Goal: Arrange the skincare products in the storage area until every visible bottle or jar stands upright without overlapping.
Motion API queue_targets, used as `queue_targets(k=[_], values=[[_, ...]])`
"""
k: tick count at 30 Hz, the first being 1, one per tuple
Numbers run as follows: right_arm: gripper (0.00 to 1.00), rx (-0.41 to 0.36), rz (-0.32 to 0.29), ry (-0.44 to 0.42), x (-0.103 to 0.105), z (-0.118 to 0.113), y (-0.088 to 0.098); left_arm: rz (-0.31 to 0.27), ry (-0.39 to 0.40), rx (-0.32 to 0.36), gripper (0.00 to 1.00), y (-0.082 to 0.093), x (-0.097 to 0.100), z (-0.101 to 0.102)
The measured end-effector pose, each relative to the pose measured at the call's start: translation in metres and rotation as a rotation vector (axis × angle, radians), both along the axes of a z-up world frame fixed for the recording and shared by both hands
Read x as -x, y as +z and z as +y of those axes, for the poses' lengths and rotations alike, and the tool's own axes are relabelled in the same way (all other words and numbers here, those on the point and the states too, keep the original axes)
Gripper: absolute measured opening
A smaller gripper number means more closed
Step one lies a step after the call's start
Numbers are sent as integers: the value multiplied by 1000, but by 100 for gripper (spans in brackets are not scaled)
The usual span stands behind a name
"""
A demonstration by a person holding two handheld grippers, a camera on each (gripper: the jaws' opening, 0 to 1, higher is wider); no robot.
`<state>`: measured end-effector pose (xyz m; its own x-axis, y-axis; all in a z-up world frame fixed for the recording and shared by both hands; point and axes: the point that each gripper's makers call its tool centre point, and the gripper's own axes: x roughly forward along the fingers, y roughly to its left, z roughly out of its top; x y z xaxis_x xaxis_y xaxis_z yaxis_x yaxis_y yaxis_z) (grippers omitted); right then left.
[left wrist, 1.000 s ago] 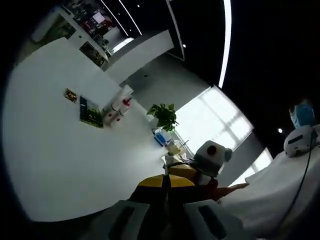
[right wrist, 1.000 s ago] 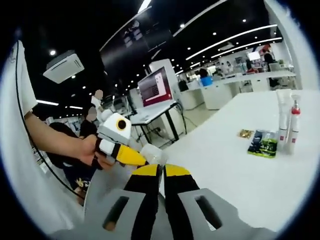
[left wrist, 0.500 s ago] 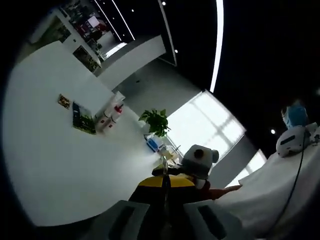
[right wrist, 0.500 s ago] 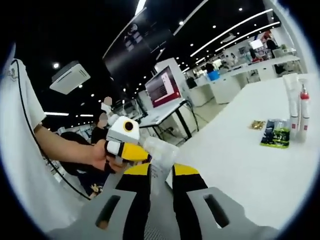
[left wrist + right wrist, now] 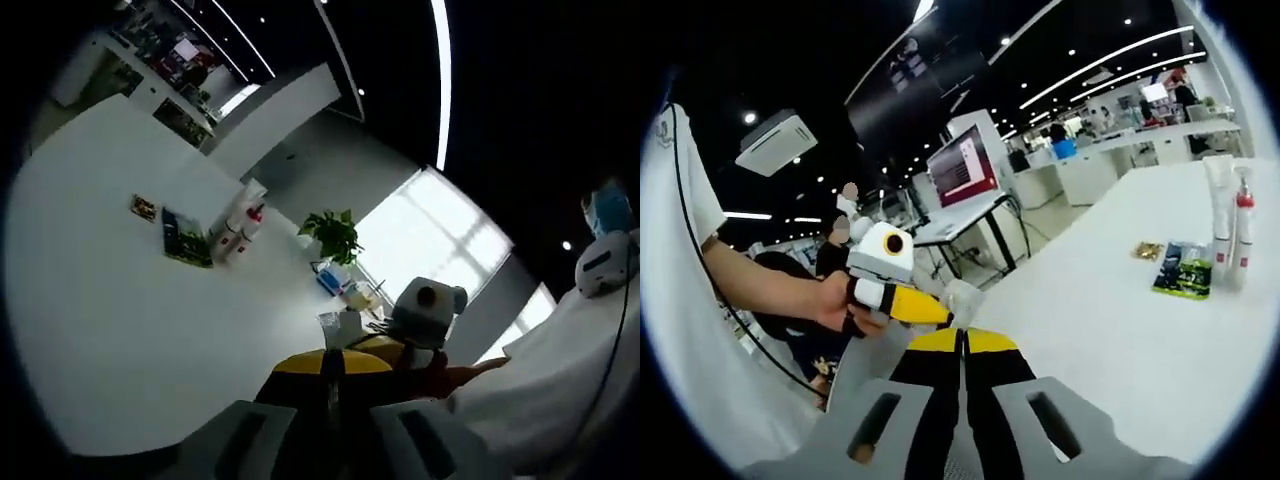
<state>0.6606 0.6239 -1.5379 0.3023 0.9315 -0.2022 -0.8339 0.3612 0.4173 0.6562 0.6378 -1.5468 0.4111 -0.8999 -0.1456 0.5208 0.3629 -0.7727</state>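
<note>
A white tube (image 5: 1217, 205) and a red-capped white bottle (image 5: 1243, 235) stand upright side by side on the white table (image 5: 1110, 330), far from both grippers. A green packet (image 5: 1183, 270) and a small gold packet (image 5: 1147, 250) lie flat beside them. The same group sits far off in the left gripper view: bottles (image 5: 236, 232), green packet (image 5: 186, 240), gold packet (image 5: 143, 208). My right gripper (image 5: 962, 345) is shut and empty. My left gripper (image 5: 331, 365) is also shut with nothing in it. Both hover near the table's edge, close together.
A hand holds the left gripper (image 5: 890, 280) just ahead of the right one. The right gripper (image 5: 425, 308) comes in at the lower right of the left gripper view. A potted plant (image 5: 332, 235) and small items (image 5: 340, 285) stand at the table's far end. Desks and a monitor (image 5: 965, 170) lie beyond.
The right gripper's jaws stood slightly apart half a second ago and are now closed. Both cameras have shifted a little; the products on the table have not moved.
</note>
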Motion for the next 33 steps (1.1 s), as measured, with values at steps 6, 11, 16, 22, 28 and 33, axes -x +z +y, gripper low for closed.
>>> queue_targets(k=[6,11,16,22,28,33], values=[[0,22,-27,1,1,-3,-2,-7,-30,-123,2,-19,2,-6],[1,5,-10,3,-1,-5,-2,7,-40,-97,1,-17,3,-4],[13,0,3,-11,-7,-7,-5,-9,-59,-85,1,-13,6,-7],[14,60,-33,17,0,-2,-13,-5,-86,-31,1,-7,9,-8],[8,57,-36,20,1,-3,-11,9,-92,-32,0,-9,9,-9],[6,49,-16,18,0,-3,-12,11,-93,-33,0,-10,9,-9]])
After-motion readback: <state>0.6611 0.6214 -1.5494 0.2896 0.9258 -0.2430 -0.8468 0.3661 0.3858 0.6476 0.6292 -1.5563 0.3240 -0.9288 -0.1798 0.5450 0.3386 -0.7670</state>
